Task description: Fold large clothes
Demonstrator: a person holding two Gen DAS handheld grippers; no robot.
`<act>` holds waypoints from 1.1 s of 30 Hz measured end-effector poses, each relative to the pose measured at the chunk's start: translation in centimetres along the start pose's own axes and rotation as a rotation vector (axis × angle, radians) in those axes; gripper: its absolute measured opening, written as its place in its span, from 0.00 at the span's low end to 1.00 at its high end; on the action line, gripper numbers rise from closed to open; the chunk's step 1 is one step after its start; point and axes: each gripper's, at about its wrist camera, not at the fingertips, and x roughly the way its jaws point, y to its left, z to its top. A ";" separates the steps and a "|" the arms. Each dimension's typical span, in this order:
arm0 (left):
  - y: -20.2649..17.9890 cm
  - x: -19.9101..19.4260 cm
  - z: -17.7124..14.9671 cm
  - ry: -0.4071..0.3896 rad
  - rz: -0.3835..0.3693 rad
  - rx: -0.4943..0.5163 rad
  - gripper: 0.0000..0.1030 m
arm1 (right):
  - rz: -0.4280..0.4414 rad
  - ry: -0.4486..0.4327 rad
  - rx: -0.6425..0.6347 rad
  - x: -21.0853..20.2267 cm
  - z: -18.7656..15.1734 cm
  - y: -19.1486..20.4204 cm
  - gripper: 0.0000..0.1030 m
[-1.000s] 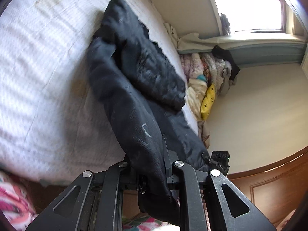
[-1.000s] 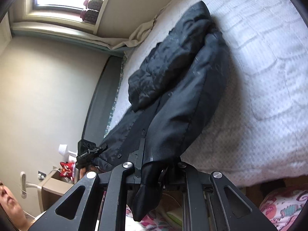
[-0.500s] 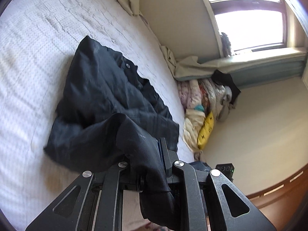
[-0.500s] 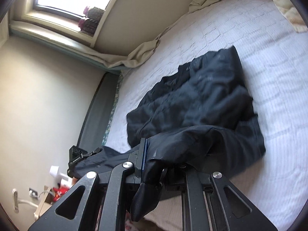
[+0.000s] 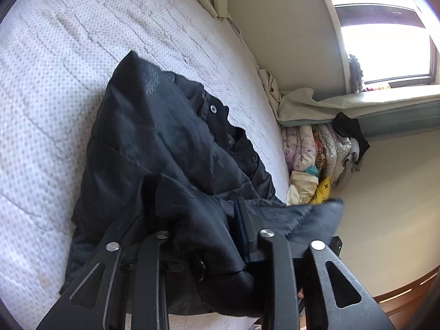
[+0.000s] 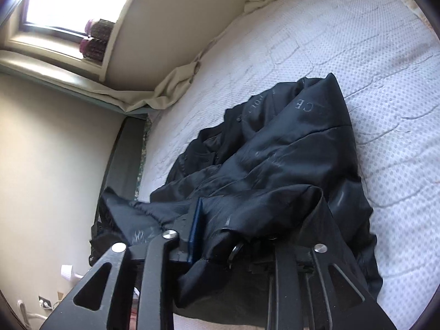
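A black jacket [image 5: 154, 137] lies bunched on the white dotted bed cover [image 5: 55, 55], with its near edge folded up over the rest. My left gripper [image 5: 195, 203] hangs over that near edge. Its jaws are opening, and loose black cloth drapes between and over its fingers [image 5: 244, 220]. In the right wrist view the same jacket [image 6: 288, 143] shows pale lettering on its back. My right gripper [image 6: 255, 200] is also opening, with cloth slack between the blue pad [image 6: 195, 220] and the cloth-covered other finger.
A pile of colourful bedding and clothes [image 5: 316, 159] sits between the bed and the wall under the window [image 5: 385, 41]. A beige sheet [image 6: 176, 88] is bunched along the bed's far edge. A dark bed frame [image 6: 123, 159] runs beside the wall.
Both grippers moved forward over the bed, carrying the jacket's near edge onto the rest of it. Their jaws, shut on the cloth before, now stand apart.
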 end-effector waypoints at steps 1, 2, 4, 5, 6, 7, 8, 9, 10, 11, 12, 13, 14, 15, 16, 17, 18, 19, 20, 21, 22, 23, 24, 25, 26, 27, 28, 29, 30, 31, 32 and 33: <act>-0.2 -0.1 0.3 -0.010 0.002 0.013 0.43 | -0.004 -0.003 -0.005 0.4 0.4 0.0 0.32; -0.5 -0.4 0.7 -0.031 0.001 0.027 0.50 | -0.005 -0.007 -0.005 0.5 0.6 -0.1 0.34; -0.6 -0.9 1.2 -0.059 -0.016 0.025 0.64 | 0.018 -0.027 0.029 0.6 1.3 -0.4 0.52; -0.6 -1.1 1.4 -0.074 -0.030 0.022 0.71 | 0.040 -0.039 0.055 0.4 1.6 -0.7 0.58; -0.6 -1.3 1.6 -0.091 -0.039 0.022 0.73 | 0.056 -0.050 0.075 0.2 1.8 -0.8 0.67; -0.6 -1.4 1.9 -0.108 -0.032 0.024 0.75 | 0.082 -0.068 0.103 -0.1 2.1 -1.1 0.71; -0.5 -1.5 2.1 -0.126 -0.018 0.027 0.75 | 0.109 -0.087 0.128 -0.3 2.4 -1.4 0.72; -0.5 -1.7 2.2 -0.145 -0.002 0.032 0.75 | 0.125 -0.108 0.141 -0.7 2.6 -1.6 0.72; -0.4 -1.9 2.4 -0.168 0.025 0.039 0.75 | 0.134 -0.142 0.149 -1.3 2.8 -1.8 0.73; -0.3 -2.1 2.7 -0.196 0.066 0.050 0.76 | 0.134 -0.160 0.152 -1.7 3.0 -1.9 0.74; -0.1 -2.3 2.8 -0.208 0.088 0.059 0.76 | 0.128 -0.183 0.152 -2.1 3.2 -1.9 0.74; 0.0 -2.3 3.0 -0.216 0.107 0.066 0.76 | 0.105 -0.199 0.147 -2.5 3.4 -2.0 0.74; 0.1 -2.2 3.1 -0.220 0.121 0.074 0.76 | 0.060 -0.212 0.132 -2.8 3.5 -2.0 0.74; 0.2 -2.0 3.1 -0.217 0.130 0.078 0.76 | 0.007 -0.224 0.105 -3.1 3.6 -1.8 0.74; 0.2 -1.9 3.1 -0.213 0.136 0.083 0.76 | -0.047 -0.227 0.075 -3.3 3.7 -1.5 0.74; 0.2 -1.4 3.0 -0.202 0.144 0.096 0.76 | -0.092 -0.228 0.046 -3.3 3.7 -1.2 0.74; 0.1 -1.1 2.9 -0.191 0.153 0.111 0.76 | -0.138 -0.232 0.008 -3.4 3.7 -0.8 0.74; 0.0 -0.7 2.8 -0.182 0.162 0.126 0.77 | -0.189 -0.232 -0.039 -3.3 3.7 -0.3 0.74; -0.1 -0.1 2.7 -0.165 0.178 0.146 0.77 | -0.246 -0.222 -0.097 -3.0 3.6 0.3 0.74; -0.1 0.2 2.7 -0.158 0.189 0.154 0.77 | -0.304 -0.214 -0.152 -2.4 3.4 0.8 0.74; -0.1 0.7 2.6 -0.153 0.202 0.161 0.77 | -0.339 -0.211 -0.182 -2.1 3.3 0.9 0.74; 0.1 1.1 2.6 -0.147 0.211 0.167 0.75 | -0.377 -0.203 -0.220 -1.4 3.2 1.1 0.74; 0.1 1.5 2.5 -0.143 0.217 0.175 0.75 | -0.389 -0.189 -0.242 -0.8 3.1 1.3 0.73; 0.2 1.9 2.5 -0.140 0.230 0.189 0.66 | -0.388 -0.173 -0.252 -0.3 2.9 1.2 0.69; 0.2 2.2 2.4 -0.133 0.252 0.200 0.48 | -0.382 -0.145 -0.261 0.4 2.8 1.2 0.65; 0.3 2.4 2.4 -0.126 0.276 0.209 0.39 | -0.379 -0.121 -0.267 1.0 2.6 1.1 0.52; 0.4 2.6 2.3 -0.119 0.304 0.218 0.30 | -0.389 -0.106 -0.273 1.4 2.4 1.0 0.41; 0.5 2.8 2.3 -0.121 0.333 0.224 0.25 | -0.436 -0.096 -0.288 2.0 2.2 0.9 0.35; 0.6 2.8 2.1 -0.128 0.360 0.224 0.24 | -0.471 -0.094 -0.293 2.4 2.1 0.9 0.26; 0.8 2.8 2.0 -0.137 0.383 0.218 0.23 | -0.526 -0.095 -0.288 2.7 2.1 0.5 0.23; 1.1 2.8 2.0 -0.142 0.393 0.209 0.23 | -0.550 -0.099 -0.278 2.8 2.1 0.3 0.23; 1.3 2.9 1.9 -0.144 0.398 0.200 0.24 | -0.565 -0.102 -0.265 2.9 2.1 -0.2 0.23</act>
